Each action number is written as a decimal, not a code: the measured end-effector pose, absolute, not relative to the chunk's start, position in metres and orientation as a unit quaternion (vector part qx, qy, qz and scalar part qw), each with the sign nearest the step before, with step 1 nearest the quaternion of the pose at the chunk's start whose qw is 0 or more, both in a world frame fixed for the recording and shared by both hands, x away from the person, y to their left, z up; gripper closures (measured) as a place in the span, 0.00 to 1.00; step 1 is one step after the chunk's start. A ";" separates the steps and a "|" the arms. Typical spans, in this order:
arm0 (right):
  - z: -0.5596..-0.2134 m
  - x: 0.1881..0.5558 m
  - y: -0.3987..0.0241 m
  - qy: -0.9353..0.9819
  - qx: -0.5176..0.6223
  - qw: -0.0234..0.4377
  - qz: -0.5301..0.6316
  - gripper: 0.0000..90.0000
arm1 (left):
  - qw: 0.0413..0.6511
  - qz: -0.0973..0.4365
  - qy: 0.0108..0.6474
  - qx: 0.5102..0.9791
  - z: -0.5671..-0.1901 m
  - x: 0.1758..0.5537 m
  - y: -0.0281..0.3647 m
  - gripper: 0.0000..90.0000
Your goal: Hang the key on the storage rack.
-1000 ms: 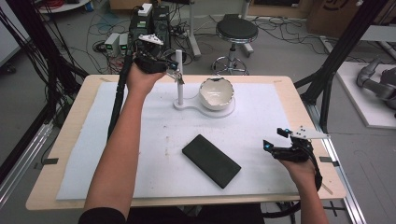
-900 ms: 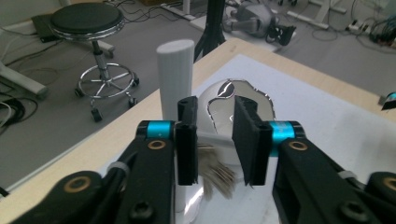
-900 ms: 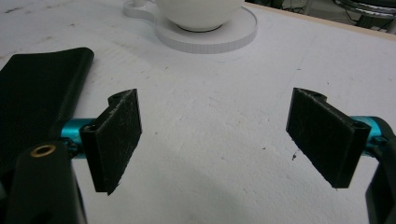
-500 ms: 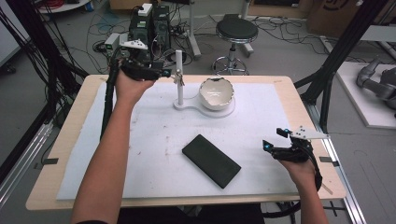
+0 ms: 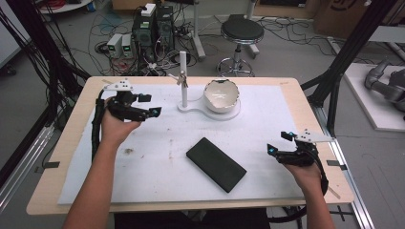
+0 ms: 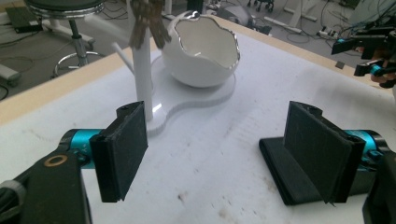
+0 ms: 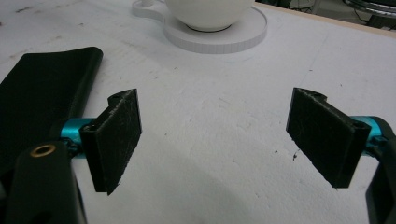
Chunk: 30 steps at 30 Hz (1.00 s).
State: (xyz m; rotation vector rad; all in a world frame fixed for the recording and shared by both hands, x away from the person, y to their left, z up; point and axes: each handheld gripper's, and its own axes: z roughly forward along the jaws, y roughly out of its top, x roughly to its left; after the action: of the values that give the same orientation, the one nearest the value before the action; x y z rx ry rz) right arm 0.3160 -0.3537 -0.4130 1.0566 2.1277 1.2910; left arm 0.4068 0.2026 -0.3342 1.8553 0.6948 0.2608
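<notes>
White-covered worktop: both tongs, left & right, gape wide w/ nothing held, prob. staged apart to reach the case between.

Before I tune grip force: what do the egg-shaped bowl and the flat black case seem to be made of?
The bowl looks like glazed ceramic: glossy white, with a shiny jagged metallic rim. It could be hard plastic. The black case looks like matte leather or a synthetic: dull, no glare, with a soft rounded edge in the right gripper view.
</notes>
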 end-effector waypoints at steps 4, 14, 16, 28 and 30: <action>-0.414 0.316 -0.353 0.769 0.383 0.214 0.465 0.21 | 0.545 0.104 0.297 0.777 -0.351 0.395 0.212 0.20; -0.416 0.318 -0.350 0.775 0.381 0.210 0.459 0.21 | 0.555 0.100 0.305 0.767 -0.386 0.372 0.221 0.14; -0.416 0.318 -0.350 0.774 0.381 0.208 0.461 0.20 | 0.560 0.095 0.304 0.765 -0.393 0.369 0.223 0.14; -0.424 0.319 -0.343 0.784 0.378 0.205 0.448 0.21 | 0.566 0.123 0.286 0.763 -0.416 0.360 0.232 0.06; -0.424 0.320 -0.342 0.785 0.378 0.204 0.447 0.20 | 0.560 0.124 0.287 0.768 -0.418 0.358 0.233 0.06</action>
State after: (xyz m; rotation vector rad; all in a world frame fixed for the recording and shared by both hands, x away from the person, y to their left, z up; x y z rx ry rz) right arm 0.3196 -0.3422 -0.4243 1.0538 2.1886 1.2482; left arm 0.3582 0.2326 -0.4181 1.8094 0.6758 0.2920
